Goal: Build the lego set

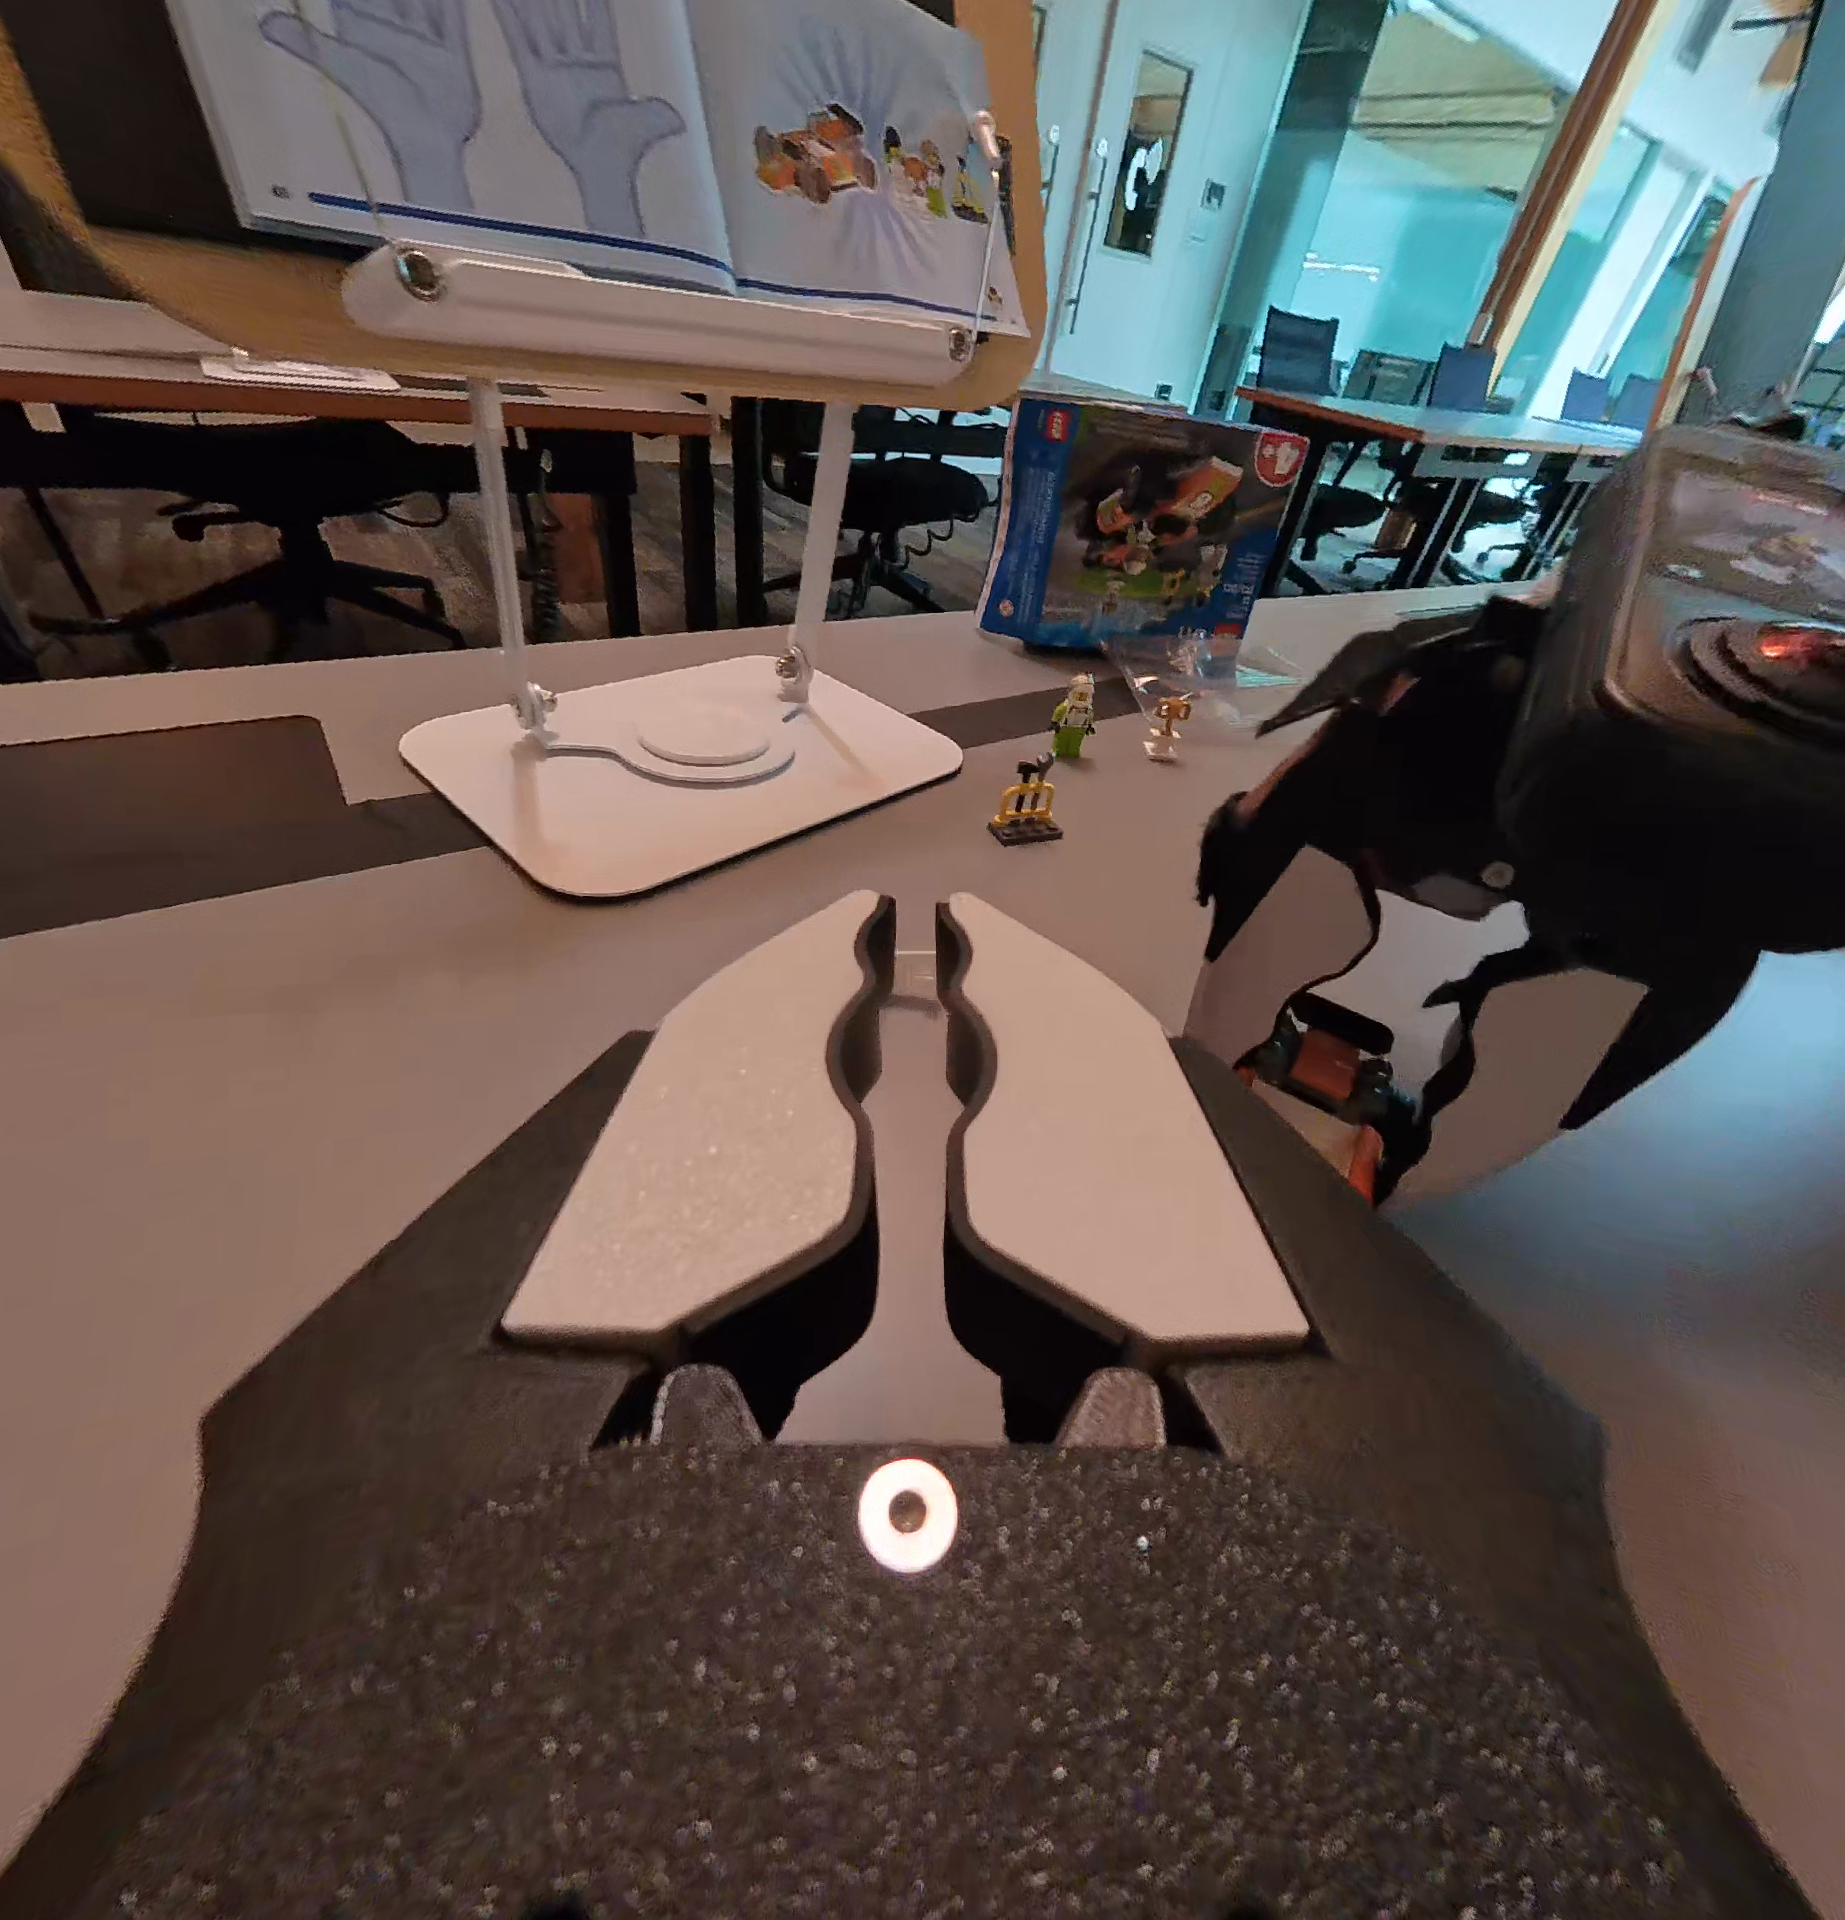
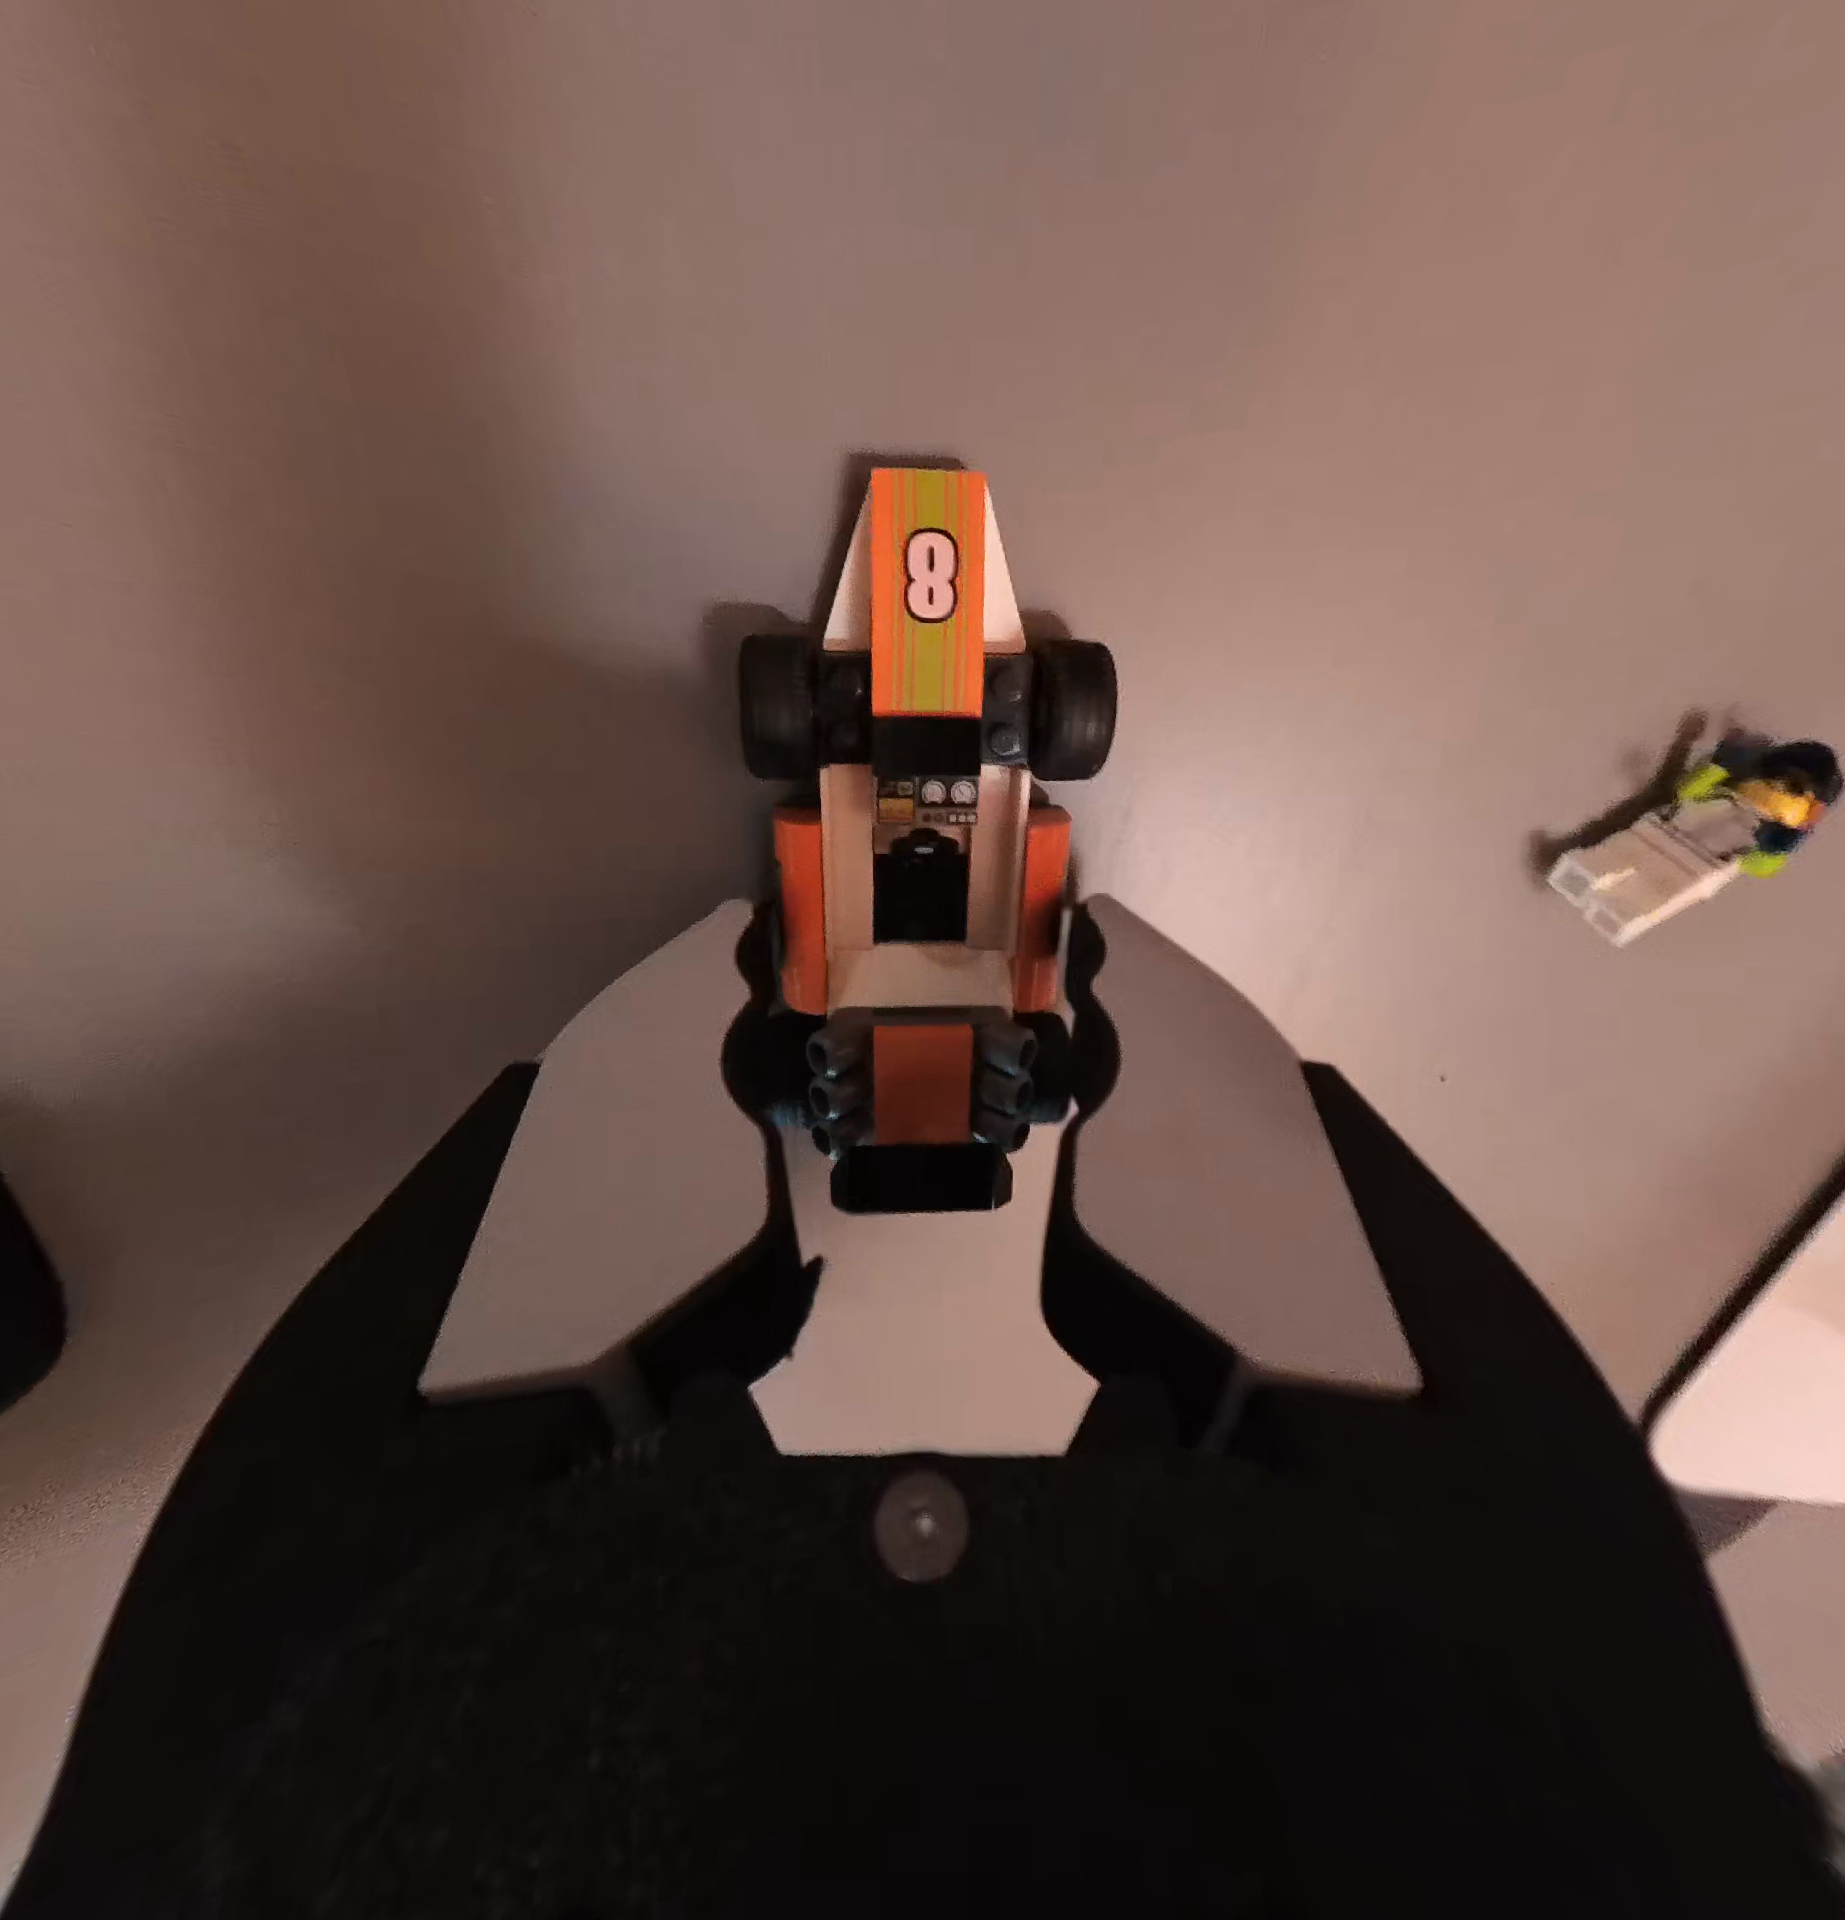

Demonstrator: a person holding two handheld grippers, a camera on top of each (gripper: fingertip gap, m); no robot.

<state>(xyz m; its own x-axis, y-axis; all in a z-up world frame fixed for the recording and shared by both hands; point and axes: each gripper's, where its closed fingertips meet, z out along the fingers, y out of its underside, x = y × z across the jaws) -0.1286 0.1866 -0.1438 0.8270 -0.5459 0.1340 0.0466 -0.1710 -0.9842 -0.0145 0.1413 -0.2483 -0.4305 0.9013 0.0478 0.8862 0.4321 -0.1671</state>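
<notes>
An orange, white and black lego race car (image 2: pixel 923 665) stands on the grey table (image 2: pixel 378 520). My right gripper (image 2: pixel 918 935) points down at it, and its fingers press against both sides of the car's rear. In the left wrist view the right gripper (image 1: pixel 1344 997) hangs over the car (image 1: pixel 1323 1075) at the right. My left gripper (image 1: pixel 915 920) is nearly shut, with a small clear piece (image 1: pixel 913 971) pinched between its tips, low over the table.
A white book stand (image 1: pixel 679 790) holds an open instruction booklet (image 1: pixel 585 135). Beyond it are a green minifigure (image 1: pixel 1074 717), a yellow barrier build (image 1: pixel 1026 805), a small trophy (image 1: pixel 1167 727), a plastic bag (image 1: pixel 1193 665) and the set's box (image 1: pixel 1136 530). Another minifigure with a white piece (image 2: pixel 1676 842) lies right of the car. Left tips to right tips: about 15 cm.
</notes>
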